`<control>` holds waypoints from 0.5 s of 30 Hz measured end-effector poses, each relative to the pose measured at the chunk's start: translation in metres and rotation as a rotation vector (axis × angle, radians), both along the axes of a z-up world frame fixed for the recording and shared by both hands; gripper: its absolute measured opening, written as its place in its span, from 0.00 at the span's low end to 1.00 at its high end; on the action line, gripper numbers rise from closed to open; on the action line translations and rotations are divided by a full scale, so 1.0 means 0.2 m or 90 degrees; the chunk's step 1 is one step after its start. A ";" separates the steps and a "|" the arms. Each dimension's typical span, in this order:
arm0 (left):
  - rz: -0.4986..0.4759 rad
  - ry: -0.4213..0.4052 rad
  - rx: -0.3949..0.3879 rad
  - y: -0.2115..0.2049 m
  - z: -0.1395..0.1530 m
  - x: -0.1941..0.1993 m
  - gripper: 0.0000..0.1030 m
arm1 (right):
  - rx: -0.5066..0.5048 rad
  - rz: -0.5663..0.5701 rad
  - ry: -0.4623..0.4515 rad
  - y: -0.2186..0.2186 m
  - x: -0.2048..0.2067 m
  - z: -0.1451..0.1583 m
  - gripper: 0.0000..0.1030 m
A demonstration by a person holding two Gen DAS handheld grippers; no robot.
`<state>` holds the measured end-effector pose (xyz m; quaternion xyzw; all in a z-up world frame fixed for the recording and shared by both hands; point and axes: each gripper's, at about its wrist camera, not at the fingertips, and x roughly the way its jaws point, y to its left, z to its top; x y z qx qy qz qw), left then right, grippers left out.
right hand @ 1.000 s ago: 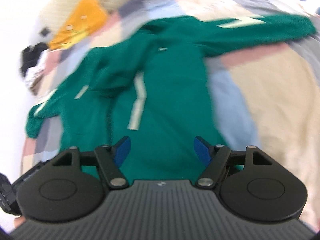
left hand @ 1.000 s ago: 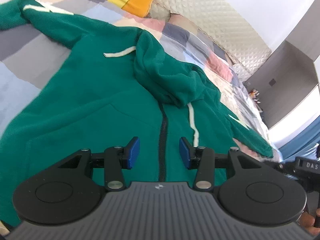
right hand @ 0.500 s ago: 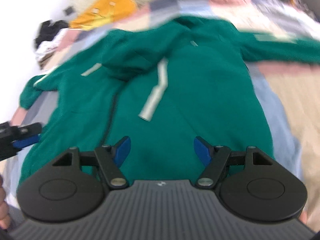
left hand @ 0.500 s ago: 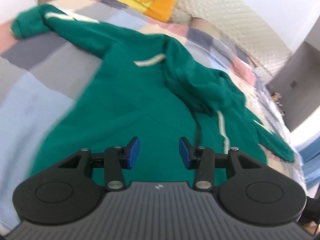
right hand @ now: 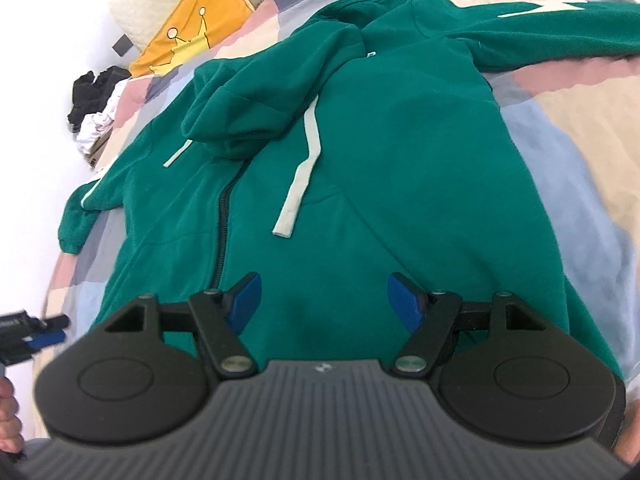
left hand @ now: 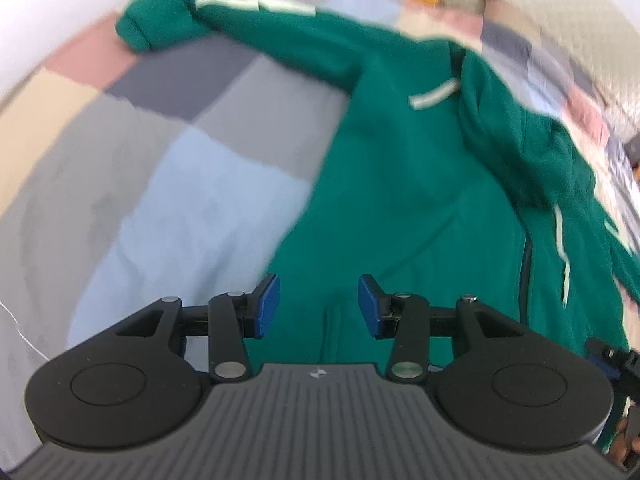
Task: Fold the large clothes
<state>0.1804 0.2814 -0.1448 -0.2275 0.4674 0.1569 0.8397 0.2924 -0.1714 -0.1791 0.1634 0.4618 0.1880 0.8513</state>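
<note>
We see the green hoodie [right hand: 360, 184] spread flat, zip up, on the patchwork bed [left hand: 168, 184]. Left gripper [left hand: 318, 306] and right gripper [right hand: 324, 300] hover over its hem, jaws spread, pinching nothing.

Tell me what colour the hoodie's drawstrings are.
Pale cream, almost white, against the green hoodie; the drawstrings show best in the right wrist view.

Honestly nothing readable here. The green hoodie [right hand: 360, 168] has a tiny white mark near the collar, way too small to make out, and pale stripes on the sleeves that aren't letters. The orange pillow [right hand: 192, 28] just has a crown drawing on it, no words or numbers anywhere.
</note>
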 end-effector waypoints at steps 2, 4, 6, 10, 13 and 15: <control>-0.006 0.014 -0.027 -0.02 -0.02 0.03 0.46 | 0.003 0.001 0.003 0.00 0.00 0.00 0.70; -0.020 0.012 -0.034 -0.06 -0.01 0.05 0.42 | 0.008 -0.001 0.004 -0.01 0.00 0.00 0.70; -0.031 0.037 -0.032 -0.10 -0.02 0.08 0.35 | 0.012 -0.002 0.004 -0.01 0.01 -0.01 0.70; -0.015 0.110 -0.016 -0.13 -0.09 0.08 0.22 | 0.020 -0.009 0.005 -0.03 0.01 0.00 0.70; -0.009 0.141 0.007 -0.14 -0.16 0.07 0.22 | 0.020 -0.011 -0.001 -0.04 0.01 0.00 0.70; -0.001 0.165 -0.007 -0.13 -0.22 0.07 0.22 | 0.019 -0.011 -0.003 -0.05 0.01 0.00 0.70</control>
